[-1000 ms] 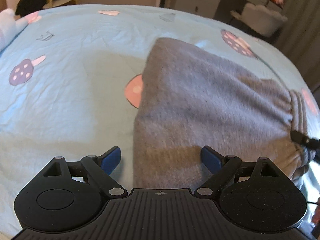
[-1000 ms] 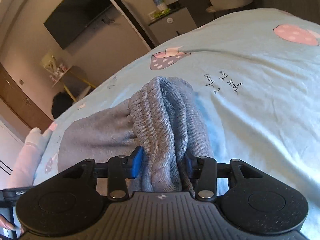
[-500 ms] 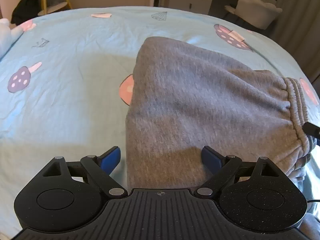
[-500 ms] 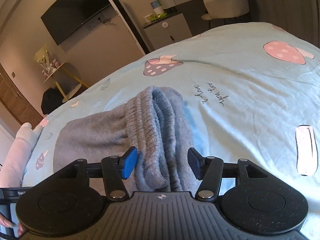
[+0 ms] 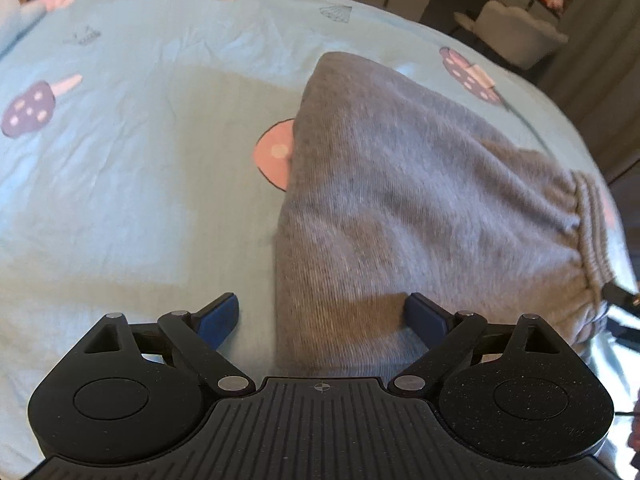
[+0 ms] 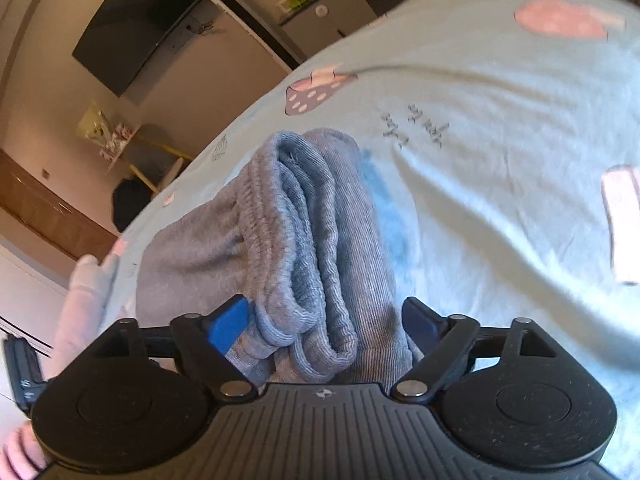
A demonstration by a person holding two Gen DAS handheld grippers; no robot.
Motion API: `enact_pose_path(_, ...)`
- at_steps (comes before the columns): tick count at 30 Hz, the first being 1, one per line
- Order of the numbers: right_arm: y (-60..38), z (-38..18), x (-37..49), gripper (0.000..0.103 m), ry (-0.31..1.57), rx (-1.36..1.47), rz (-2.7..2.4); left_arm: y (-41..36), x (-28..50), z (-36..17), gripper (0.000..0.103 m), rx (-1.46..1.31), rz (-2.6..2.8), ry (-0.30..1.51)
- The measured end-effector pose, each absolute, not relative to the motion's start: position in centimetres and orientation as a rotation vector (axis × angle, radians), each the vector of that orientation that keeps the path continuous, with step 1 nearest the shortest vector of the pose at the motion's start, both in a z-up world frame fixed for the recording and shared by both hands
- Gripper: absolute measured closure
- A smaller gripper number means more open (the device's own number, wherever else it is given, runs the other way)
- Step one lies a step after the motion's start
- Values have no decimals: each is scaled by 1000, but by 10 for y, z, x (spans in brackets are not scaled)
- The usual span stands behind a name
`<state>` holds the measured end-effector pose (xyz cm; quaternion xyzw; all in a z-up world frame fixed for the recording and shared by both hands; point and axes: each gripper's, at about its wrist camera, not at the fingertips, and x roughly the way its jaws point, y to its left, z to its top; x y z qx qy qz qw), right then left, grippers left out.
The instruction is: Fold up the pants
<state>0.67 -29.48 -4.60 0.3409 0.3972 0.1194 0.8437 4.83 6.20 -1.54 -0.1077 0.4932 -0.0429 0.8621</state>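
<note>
Folded grey knit pants [image 5: 420, 208] lie on light-blue printed bedsheet [image 5: 132, 200]. My left gripper [image 5: 320, 316] stands apart; my right gripper [image 6: 324, 320] is opening around the ribbed waistband, unclamped. Folding looks nearly complete.

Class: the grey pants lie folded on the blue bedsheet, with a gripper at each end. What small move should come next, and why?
Probably draw both grippers straight back. The pants already lie folded on the bedsheet. The right gripper has its jaws opening around the stacked waistband, pads apparently clear of the cloth. The left gripper stands open over the other edge, so nothing seems held.
</note>
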Motion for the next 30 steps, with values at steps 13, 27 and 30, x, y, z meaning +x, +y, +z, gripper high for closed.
enact_pose_path(13, -294, -73, 66, 12, 925, 803, 359, 66, 115, -44, 9, -402, -259, 1089)
enact_pose_path(27, -261, -56, 80, 42, 861, 630, 344, 46, 134, -42, 34, -324, -295, 974)
enact_pose_path(30, -257, -42, 73, 45, 831, 605, 340, 52, 133, -31, 52, -382, -296, 958)
